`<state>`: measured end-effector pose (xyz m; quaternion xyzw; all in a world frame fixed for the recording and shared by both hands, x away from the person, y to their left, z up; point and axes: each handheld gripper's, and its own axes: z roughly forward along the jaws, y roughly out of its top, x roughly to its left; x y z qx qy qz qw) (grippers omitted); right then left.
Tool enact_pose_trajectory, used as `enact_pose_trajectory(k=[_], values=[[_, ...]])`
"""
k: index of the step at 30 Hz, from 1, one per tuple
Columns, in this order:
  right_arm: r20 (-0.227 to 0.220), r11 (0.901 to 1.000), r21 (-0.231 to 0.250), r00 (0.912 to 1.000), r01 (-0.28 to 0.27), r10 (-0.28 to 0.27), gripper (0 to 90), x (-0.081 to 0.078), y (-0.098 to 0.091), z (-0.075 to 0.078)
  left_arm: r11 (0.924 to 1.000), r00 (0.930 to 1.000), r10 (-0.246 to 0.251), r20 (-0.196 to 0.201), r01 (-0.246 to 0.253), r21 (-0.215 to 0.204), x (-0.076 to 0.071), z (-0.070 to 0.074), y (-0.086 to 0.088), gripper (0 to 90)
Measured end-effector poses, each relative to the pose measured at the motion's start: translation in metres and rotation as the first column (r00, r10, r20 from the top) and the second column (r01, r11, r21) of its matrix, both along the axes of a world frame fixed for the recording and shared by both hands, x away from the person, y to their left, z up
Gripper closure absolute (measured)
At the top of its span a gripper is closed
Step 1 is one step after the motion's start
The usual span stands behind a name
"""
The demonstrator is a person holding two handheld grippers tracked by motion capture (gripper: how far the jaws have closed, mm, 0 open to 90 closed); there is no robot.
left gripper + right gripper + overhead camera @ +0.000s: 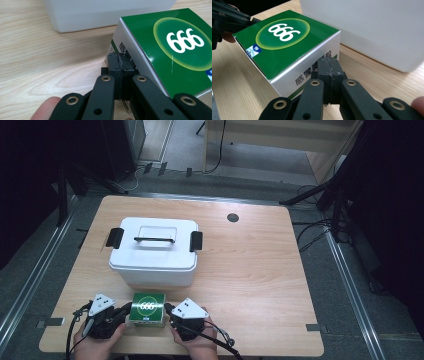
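A green-topped carton marked "666" [148,306] [175,47] [283,46] with white printed sides lies near the table's front edge, just in front of a white lidded storage box [154,252]. My left gripper [127,309] [121,59] is shut with nothing between its jaws, its tips against the carton's left side. My right gripper [169,309] [328,63] is likewise shut, with its tips at the carton's right side. The left gripper's black jaws also appear in the right gripper view, at the carton's far side.
The storage box [100,15] [374,30] has black latches at both ends and a black handle on its lid. A round black grommet [232,217] sits at the back of the wooden table [255,270]. Cables and stand legs lie on the floor behind.
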<state>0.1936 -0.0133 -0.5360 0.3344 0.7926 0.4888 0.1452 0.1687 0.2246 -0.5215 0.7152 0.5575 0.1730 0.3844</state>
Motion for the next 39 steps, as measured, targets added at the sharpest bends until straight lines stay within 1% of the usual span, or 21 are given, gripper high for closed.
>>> enact_pose_trajectory(k=[3,6,7,8,11,14,15,18,21,22,23,25,26,27,28,29,30,32,37,38,39], values=[[-0.007,1.0,0.002,1.0,0.006,-0.006,90.0,0.001,-0.005,0.0,1.0,1.0,-0.005,0.001,0.005,-0.005,0.001,0.0,-0.005,90.0],[-0.027,0.9997,0.005,0.9994,0.023,-0.023,90.0,0.001,-0.017,0.002,0.9999,0.9998,-0.017,-0.004,0.017,-0.002,0.004,0.001,-0.014,90.0],[-0.026,0.9996,0.002,0.9993,0.027,-0.027,90.0,0.002,-0.02,0.002,0.9996,0.9996,-0.028,-0.007,0.028,0.001,0.005,0.001,-0.021,90.0],[-0.026,0.9996,0.002,0.9993,0.027,-0.027,90.0,0.002,-0.02,0.002,0.9996,0.9996,-0.028,-0.007,0.028,0.001,0.005,0.001,-0.021,90.0],[-0.031,0.9989,-0.002,0.9984,0.047,-0.047,90.0,0.002,-0.03,0.003,0.9994,0.9995,-0.033,-0.004,0.032,-0.008,0.008,0.001,-0.033,90.0],[-0.046,0.9982,0.005,0.9972,0.059,-0.059,90.0,0.003,-0.043,0.004,0.999,0.999,-0.046,-0.002,0.046,0.0,0.009,0.001,-0.046,90.0],[-0.051,0.9973,0.005,0.996,0.073,-0.073,90.0,0.004,-0.051,0.004,0.9985,0.9985,-0.055,-0.005,0.055,0.002,0.011,0.001,-0.05,90.0],[-0.049,0.996,-0.006,0.9948,0.089,-0.089,90.0,0.005,-0.059,0.005,0.9974,0.9974,-0.072,-0.007,0.072,-0.001,0.014,0.001,-0.063,90.0],[-0.054,0.9932,-0.011,0.9917,0.116,-0.116,90.0,0.005,-0.071,0.006,0.9961,0.996,-0.089,-0.008,0.088,-0.006,0.017,0.002,-0.077,90.0],[-0.054,0.9908,-0.013,0.9894,0.134,-0.135,90.0,0.005,-0.081,0.007,0.9948,0.9947,-0.102,-0.012,0.102,-0.005,0.019,0.002,-0.086,90.0],[-0.054,0.9908,-0.013,0.9894,0.134,-0.135,90.0,0.005,-0.081,0.007,0.9948,0.9947,-0.102,-0.012,0.102,-0.005,0.019,0.002,-0.086,90.0],[-0.064,0.9885,-0.01,0.9864,0.151,-0.152,90.0,0.004,-0.094,0.007,0.9933,0.9933,-0.115,-0.009,0.115,-0.006,0.021,0.002,-0.095,90.0],[-0.064,0.9885,-0.01,0.9864,0.151,-0.152,90.0,0.004,-0.094,0.007,0.9922,0.9921,-0.125,-0.011,0.125,-0.004,0.021,0.002,-0.099,90.0],[-0.064,0.9865,-0.011,0.9844,0.163,-0.164,90.0,0.002,-0.102,0.008,0.9913,0.9913,-0.131,-0.009,0.131,-0.005,0.023,0.002,-0.107,90.0],[-0.064,0.9865,-0.011,0.9844,0.163,-0.164,90.0,0.002,-0.102,0.008,0.9913,0.9913,-0.131,-0.009,0.131,-0.005,0.023,0.002,-0.107,90.0],[-0.063,0.9848,-0.013,0.9827,0.173,-0.174,90.0,0.001,-0.11,0.008,0.9896,0.9895,-0.144,-0.011,0.144,-0.007,0.024,0.002,-0.115,90.0],[-0.062,0.9843,-0.016,0.9824,0.176,-0.177,90.0,0.0,-0.114,0.008,0.9896,0.9897,-0.143,-0.011,0.143,-0.016,0.024,0.002,-0.119,90.0],[-0.061,0.9833,-0.019,0.9814,0.181,-0.182,90.0,-0.001,-0.118,0.008,0.9888,0.9888,-0.149,-0.012,0.149,-0.014,0.024,0.002,-0.122,90.0],[-0.067,0.9744,-0.024,0.9722,0.223,-0.224,90.0,-0.002,-0.138,0.01,0.9829,0.983,-0.183,-0.015,0.183,-0.021,0.027,0.002,-0.145,90.0],[-0.074,0.9705,-0.02,0.9676,0.24,-0.241,90.0,-0.001,-0.146,0.01,0.9814,0.9814,-0.191,-0.016,0.191,-0.017,0.027,0.003,-0.148,90.0],[-0.074,0.9705,-0.02,0.9676,0.24,-0.241,90.0,-0.001,-0.146,0.01,0.9805,0.9806,-0.196,-0.015,0.195,-0.02,0.028,0.003,-0.152,90.0]])
